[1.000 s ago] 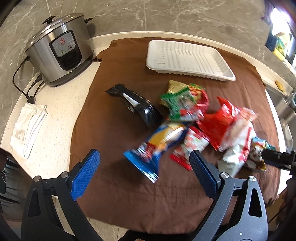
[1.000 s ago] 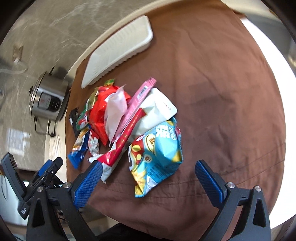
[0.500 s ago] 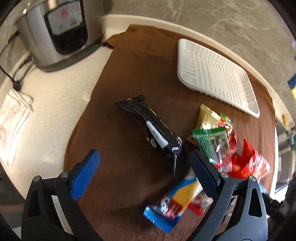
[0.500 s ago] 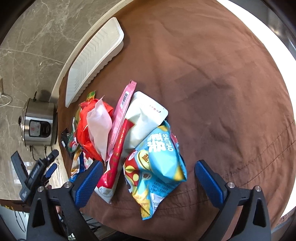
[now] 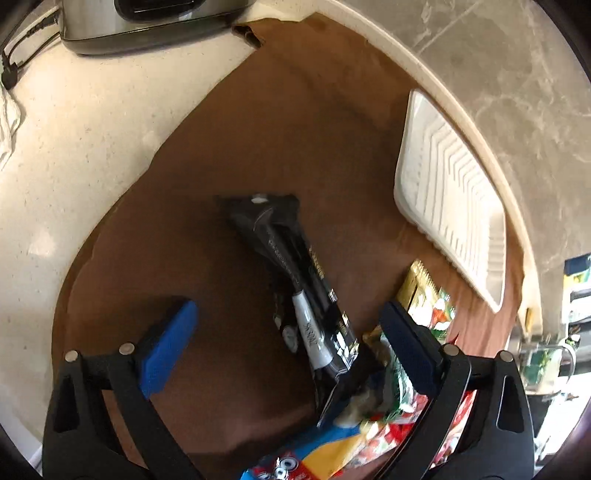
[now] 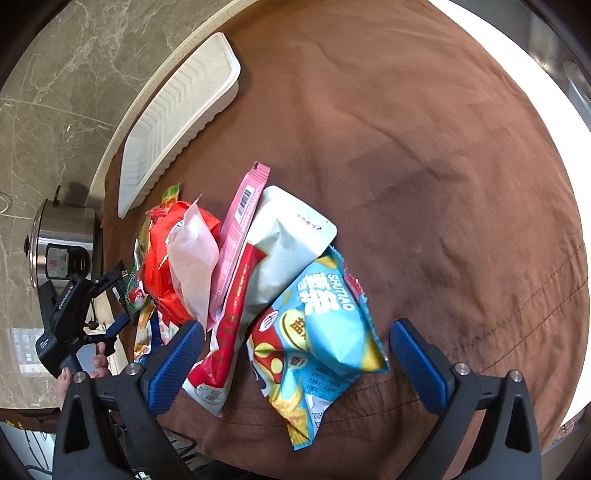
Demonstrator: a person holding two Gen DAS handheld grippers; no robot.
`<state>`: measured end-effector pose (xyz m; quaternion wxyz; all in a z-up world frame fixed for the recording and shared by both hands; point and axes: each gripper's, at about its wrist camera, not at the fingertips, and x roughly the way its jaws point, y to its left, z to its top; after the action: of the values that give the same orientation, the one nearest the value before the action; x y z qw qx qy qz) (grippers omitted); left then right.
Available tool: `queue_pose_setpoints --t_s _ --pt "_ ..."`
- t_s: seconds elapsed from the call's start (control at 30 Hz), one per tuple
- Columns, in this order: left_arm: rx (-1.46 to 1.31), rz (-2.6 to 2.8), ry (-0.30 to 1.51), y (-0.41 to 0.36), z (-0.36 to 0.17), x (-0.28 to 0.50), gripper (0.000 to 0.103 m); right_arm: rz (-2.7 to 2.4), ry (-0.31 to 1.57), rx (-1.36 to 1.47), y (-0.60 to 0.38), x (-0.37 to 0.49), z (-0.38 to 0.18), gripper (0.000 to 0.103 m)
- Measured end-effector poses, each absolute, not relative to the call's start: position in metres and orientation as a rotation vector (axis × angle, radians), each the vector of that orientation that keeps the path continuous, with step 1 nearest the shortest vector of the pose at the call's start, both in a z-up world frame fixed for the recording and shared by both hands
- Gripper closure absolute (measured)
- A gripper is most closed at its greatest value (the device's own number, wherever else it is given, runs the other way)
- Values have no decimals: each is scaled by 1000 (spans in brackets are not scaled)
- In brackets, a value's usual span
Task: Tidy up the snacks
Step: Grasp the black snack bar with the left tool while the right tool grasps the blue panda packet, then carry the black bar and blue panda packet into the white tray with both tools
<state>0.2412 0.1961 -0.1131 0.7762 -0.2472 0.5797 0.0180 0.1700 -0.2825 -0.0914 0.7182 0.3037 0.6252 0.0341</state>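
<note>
A black snack packet (image 5: 295, 273) lies on the brown cloth (image 5: 295, 129). My left gripper (image 5: 291, 332) is open and low over it, one finger on each side. A green and red packet (image 5: 432, 310) lies by the right finger, and a blue and yellow packet (image 5: 317, 454) at the bottom edge. A white ribbed tray (image 5: 450, 206) sits far right. In the right wrist view my right gripper (image 6: 295, 354) hangs open above a light blue chip bag (image 6: 328, 325), beside a white bag (image 6: 284, 247), a pink bar (image 6: 236, 236) and red packets (image 6: 159, 266). The tray (image 6: 177, 122) lies far left.
A steel rice cooker (image 5: 147, 18) stands on the pale counter (image 5: 74, 129) at the back left, its cord (image 5: 14, 66) trailing beside it. A marble wall (image 6: 55, 92) runs behind. A hand (image 6: 96, 365) grips the left gripper's handle at the left in the right wrist view.
My left gripper has moved forward and down over the black packet, which now lies between its fingers. My right gripper has dropped closer to the light blue chip bag.
</note>
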Motion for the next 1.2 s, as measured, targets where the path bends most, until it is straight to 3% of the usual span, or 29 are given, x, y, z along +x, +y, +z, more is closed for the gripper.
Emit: queue_pose_setpoints --t_s 0.17,0.4,0.87,0.97,1.03,1.1,1.2 --pt "-477 56 1261 183 -119 248 1 69 1385 699 -285 172 -92 0" --pt "-188 108 1274 134 -131 247 0 68 1395 695 -286 174 -94 0" --pt "-220 130 1323 121 -140 267 3 57 1400 654 -281 173 -93 0" --pt "-187 172 1306 116 -134 269 28 52 1398 647 -277 173 -93 0" --pt "-169 186 1287 113 -130 270 59 50 1398 626 -274 172 -92 1" --pt "-169 180 1284 110 -129 272 72 35 1396 579 -269 171 -90 9" --pt "-204 162 1278 113 -129 272 76 33 1372 568 -268 168 -87 32"
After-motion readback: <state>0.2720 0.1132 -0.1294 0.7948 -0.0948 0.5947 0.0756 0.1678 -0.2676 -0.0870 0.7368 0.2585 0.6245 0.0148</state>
